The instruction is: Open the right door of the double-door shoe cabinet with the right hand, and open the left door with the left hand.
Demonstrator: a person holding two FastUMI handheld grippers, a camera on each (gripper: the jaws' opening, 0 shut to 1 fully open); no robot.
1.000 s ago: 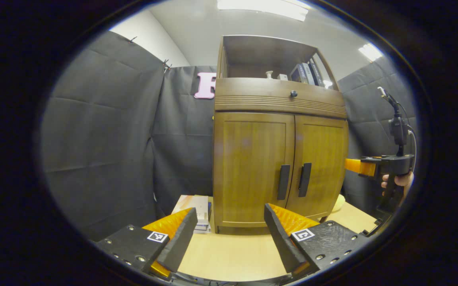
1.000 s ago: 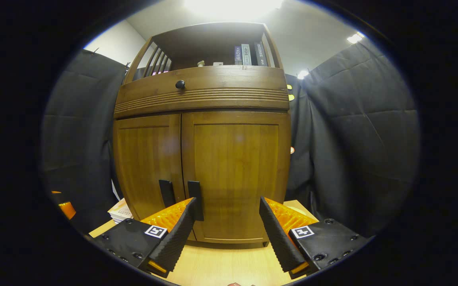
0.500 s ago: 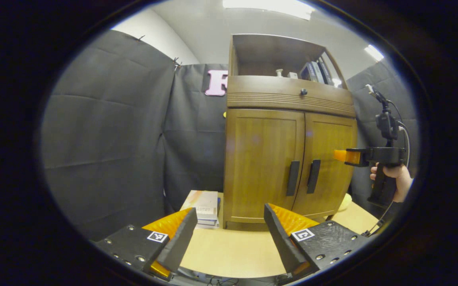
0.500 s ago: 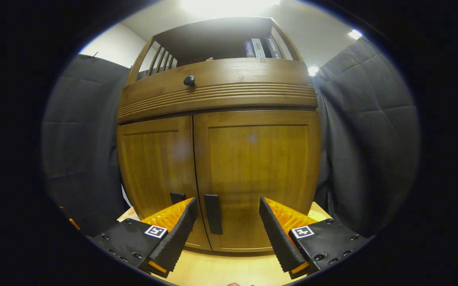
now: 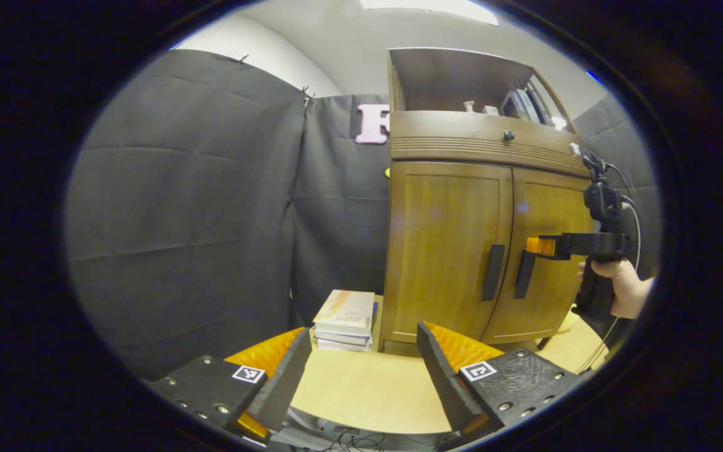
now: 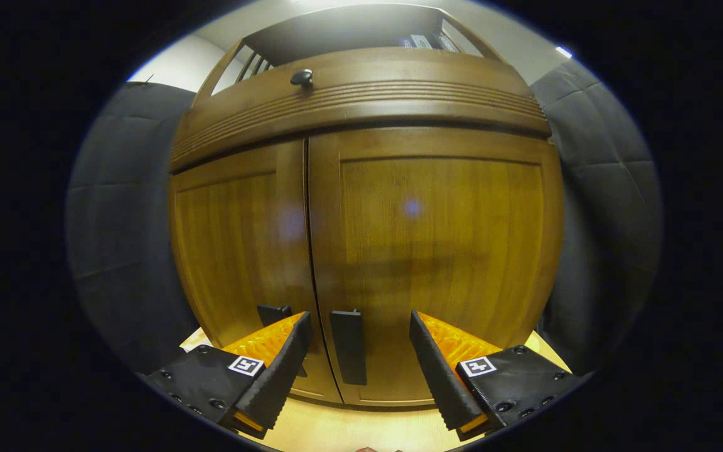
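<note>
In the left gripper view, the left gripper [image 5: 361,364] is sitting at the bottom of the frame with its fingers spread wide over the pale table [image 5: 361,392]. The shoe cabinet [image 5: 481,232] is standing right of centre, both doors closed. At the right edge, a hand [image 5: 615,285] is holding the right gripper [image 5: 534,246] just beside the right door handle [image 5: 523,274]. A stack of books [image 5: 344,320] is lying at the cabinet's lower left.
</note>
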